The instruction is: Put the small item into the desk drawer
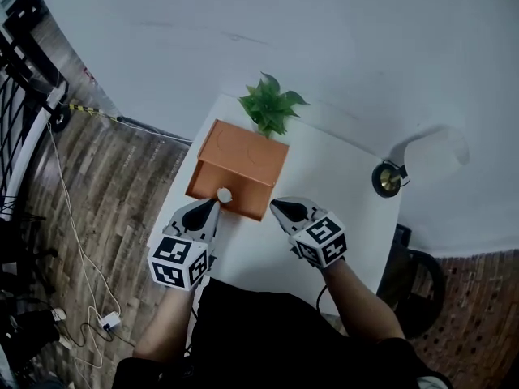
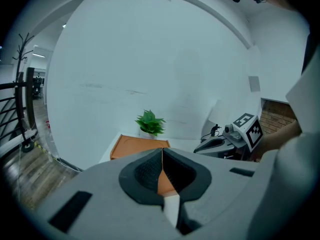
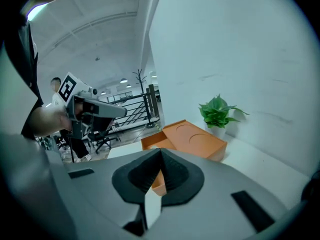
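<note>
**A:** What are the grippers doing?

**B:** The left gripper (image 1: 216,204) has its jaws together, tips meeting, and its own view shows nothing between them. The right gripper (image 1: 274,206) is also closed and empty. Both are held over the near part of a white table (image 1: 324,177), side by side but apart, and both point away from the person.

**A:** Where is the small item?

**B:** A small white round thing (image 1: 225,194) sits at the near edge of the orange drawer box (image 1: 243,156), just off the left gripper's tip. I cannot tell if they touch. I also cannot tell whether it is the item or a knob on the drawer.

**A:** And the drawer?

**B:** In the right gripper view, a lower orange section juts out from the box on the side facing the person and looks like a tray pulled partly out. The box top has two shallow round recesses.

**A:** What is around it?

**B:** A small green plant (image 1: 270,104) stands just behind the box, against a pale wall (image 1: 324,39). A dark round object with a brass centre (image 1: 388,178) sits at the table's right edge. Wood-pattern floor (image 1: 122,185) lies to the left.
</note>
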`<state>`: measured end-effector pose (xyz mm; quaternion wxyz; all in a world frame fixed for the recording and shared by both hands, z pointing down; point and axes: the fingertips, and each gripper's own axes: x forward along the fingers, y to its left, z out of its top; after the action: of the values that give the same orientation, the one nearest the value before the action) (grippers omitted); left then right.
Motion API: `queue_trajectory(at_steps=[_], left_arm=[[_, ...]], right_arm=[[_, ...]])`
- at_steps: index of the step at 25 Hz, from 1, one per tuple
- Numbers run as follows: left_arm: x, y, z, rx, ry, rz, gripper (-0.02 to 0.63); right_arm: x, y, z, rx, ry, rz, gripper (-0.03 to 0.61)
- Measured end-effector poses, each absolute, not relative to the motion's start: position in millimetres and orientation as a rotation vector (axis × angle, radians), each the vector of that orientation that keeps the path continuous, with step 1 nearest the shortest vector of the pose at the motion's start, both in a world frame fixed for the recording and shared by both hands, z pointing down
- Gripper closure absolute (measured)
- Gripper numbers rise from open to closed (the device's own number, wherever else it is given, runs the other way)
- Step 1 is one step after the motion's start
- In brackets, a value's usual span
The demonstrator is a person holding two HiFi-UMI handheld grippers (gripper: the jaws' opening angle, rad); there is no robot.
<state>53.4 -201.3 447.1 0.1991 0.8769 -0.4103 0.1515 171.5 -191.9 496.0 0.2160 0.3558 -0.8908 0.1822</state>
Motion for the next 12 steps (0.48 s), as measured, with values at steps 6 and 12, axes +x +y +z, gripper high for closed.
queue_trajectory(at_steps=[6,12], left_arm=[[83,-167,427,2.477,-1.153,0.422,0.601],[74,-161,402,2.510,-1.194,0.397,0.601]], right_arm=[[210,-169,466,1.052,-2.580,0.524,0.574],[227,-162,430,1.156,-2.653,0.510,0.574]])
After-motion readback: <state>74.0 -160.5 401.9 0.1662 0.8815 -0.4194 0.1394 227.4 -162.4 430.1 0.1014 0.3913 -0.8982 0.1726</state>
